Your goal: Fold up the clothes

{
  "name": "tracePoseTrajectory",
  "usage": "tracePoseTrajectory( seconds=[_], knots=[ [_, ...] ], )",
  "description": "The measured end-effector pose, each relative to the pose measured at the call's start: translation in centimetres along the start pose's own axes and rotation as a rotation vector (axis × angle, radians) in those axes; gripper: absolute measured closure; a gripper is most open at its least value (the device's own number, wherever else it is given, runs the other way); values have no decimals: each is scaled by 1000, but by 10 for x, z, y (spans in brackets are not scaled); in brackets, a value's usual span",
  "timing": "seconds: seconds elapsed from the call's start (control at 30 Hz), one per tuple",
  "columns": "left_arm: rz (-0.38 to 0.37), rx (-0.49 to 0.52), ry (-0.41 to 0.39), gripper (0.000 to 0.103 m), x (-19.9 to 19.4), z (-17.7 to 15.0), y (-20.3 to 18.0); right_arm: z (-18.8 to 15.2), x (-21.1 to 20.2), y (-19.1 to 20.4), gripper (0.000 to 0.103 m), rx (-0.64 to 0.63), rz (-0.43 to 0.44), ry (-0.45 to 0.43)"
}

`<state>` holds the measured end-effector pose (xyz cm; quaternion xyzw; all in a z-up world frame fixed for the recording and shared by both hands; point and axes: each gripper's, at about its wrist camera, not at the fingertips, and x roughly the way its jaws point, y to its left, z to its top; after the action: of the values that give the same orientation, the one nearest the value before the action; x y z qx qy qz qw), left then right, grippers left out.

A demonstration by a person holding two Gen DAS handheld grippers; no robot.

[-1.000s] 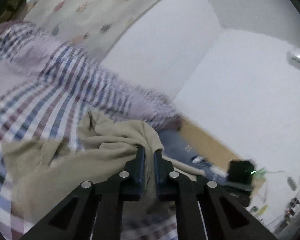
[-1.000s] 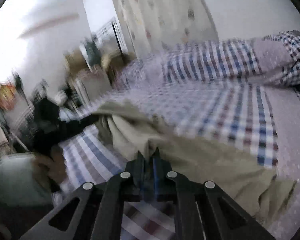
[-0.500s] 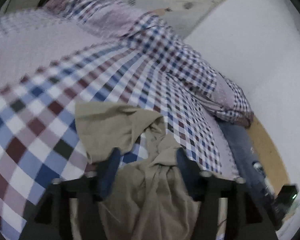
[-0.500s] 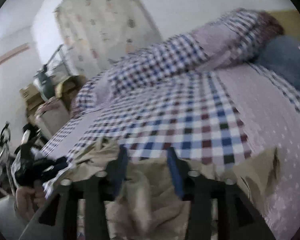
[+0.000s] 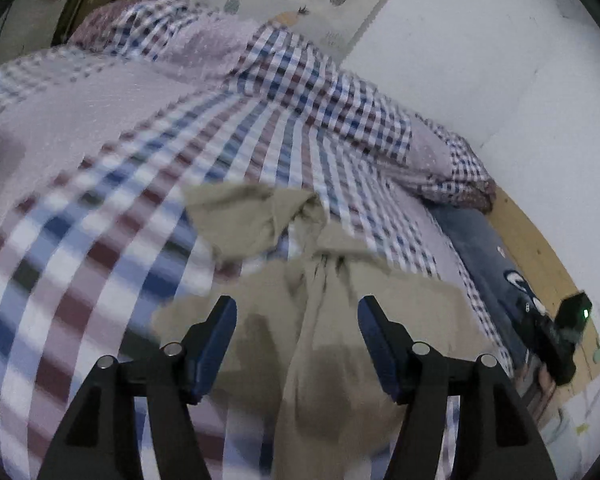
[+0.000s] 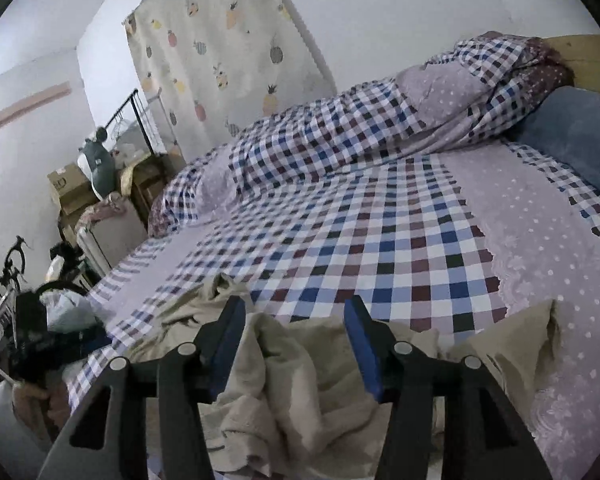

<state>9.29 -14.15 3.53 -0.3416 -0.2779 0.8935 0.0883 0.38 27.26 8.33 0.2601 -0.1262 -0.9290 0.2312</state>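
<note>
The tan shirt (image 5: 332,320) lies bunched up on the bed (image 6: 400,240), and both the left tool (image 5: 296,320) and right tool (image 6: 294,324) are spread wide holding nothing, so a pinch could grab two layers and fold it crooked.

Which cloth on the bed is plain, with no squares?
The beige garment lying crumpled by the open right gripper. The bedsheet and the rumpled quilt are checked.
</note>
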Motion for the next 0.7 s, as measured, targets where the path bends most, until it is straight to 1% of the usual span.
tracePoseTrajectory(
  seconds=[0.07, 0.17, 0.23, 0.3, 0.33, 0.37, 0.43, 0.5, 0.53, 0.6, 0.7],
  knots=[
    [6, -11, 57, 36, 0, -16, 4, 1, -6, -2, 48, 24, 7, -18],
    [23, -22, 146, 37, 3, -39, 8, 0, -17, -4, 48, 55, -5, -42],
    [21, -23, 154, 39, 2, -48, 8, -4, -25, -8, 48, 91, -18, -56],
    [-30, -29, 157, 69, 3, -48, 7, -7, -33, -13, 48, 124, -33, -68],
    [-60, -43, 165, 97, 4, -48, 7, -10, -37, -15, 48, 138, -41, -73],
    [-94, -51, 155, 101, 2, -47, 5, -12, -41, -17, 48, 153, -49, -79],
    [-156, -51, 102, 101, -10, -43, -1, -17, -50, -22, 48, 180, -71, -84],
    [-216, -53, -2, 101, -38, -35, -4, -24, -56, -26, 48, 187, -99, -77],
    [-245, -59, -67, 101, -57, -32, -4, -27, -60, -27, 48, 188, -114, -72],
    [-269, -85, -200, 101, -98, -28, 5, -34, -68, -29, 48, 189, -137, -64],
    [-263, -188, -346, 101, -144, -27, 47, -43, -82, -32, 48, 190, -162, -54]
  ],
)
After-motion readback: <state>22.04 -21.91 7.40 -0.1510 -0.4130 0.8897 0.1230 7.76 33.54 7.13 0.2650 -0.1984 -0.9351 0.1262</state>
